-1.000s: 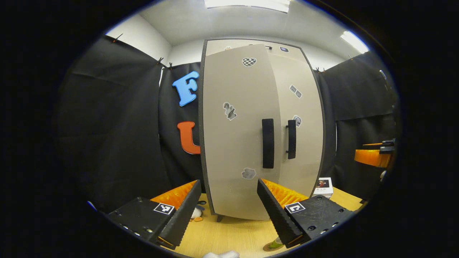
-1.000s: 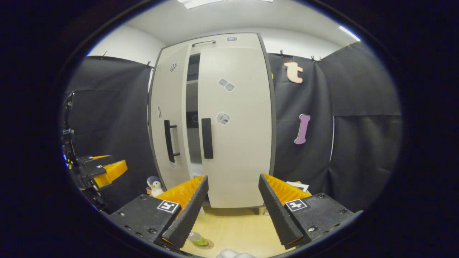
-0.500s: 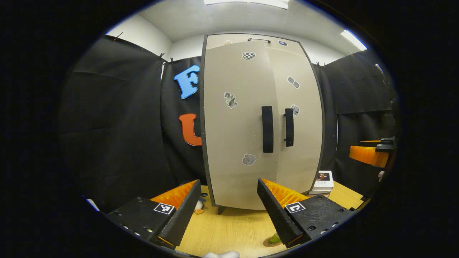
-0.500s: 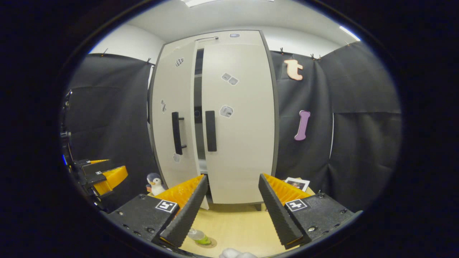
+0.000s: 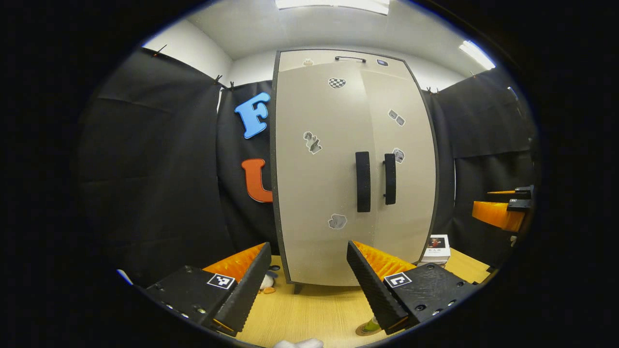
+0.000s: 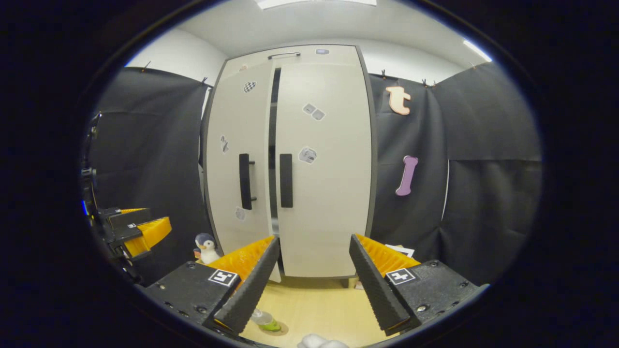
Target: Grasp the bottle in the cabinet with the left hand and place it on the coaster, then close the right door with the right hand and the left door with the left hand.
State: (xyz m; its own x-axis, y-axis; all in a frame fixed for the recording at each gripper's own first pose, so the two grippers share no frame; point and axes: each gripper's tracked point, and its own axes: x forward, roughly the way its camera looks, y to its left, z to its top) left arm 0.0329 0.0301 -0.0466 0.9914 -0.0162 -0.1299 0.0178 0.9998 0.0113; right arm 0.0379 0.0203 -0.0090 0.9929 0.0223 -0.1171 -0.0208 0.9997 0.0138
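A pale cabinet (image 6: 290,164) stands on a light wooden table (image 6: 314,309) in a booth hung with black cloth. Its right door (image 6: 324,164) is flush; the left door (image 6: 237,159) stands a narrow dark gap from it. The bottle (image 6: 265,320) rests on its coaster (image 6: 281,329) near the table's front edge. Left gripper (image 5: 309,290) and right gripper (image 6: 312,290) both have jaws apart, holding nothing

Black cloth walls (image 5: 159,159), white ceiling (image 5: 309,24), ceiling lights (image 5: 333,5), wooden tabletop (image 5: 309,314)
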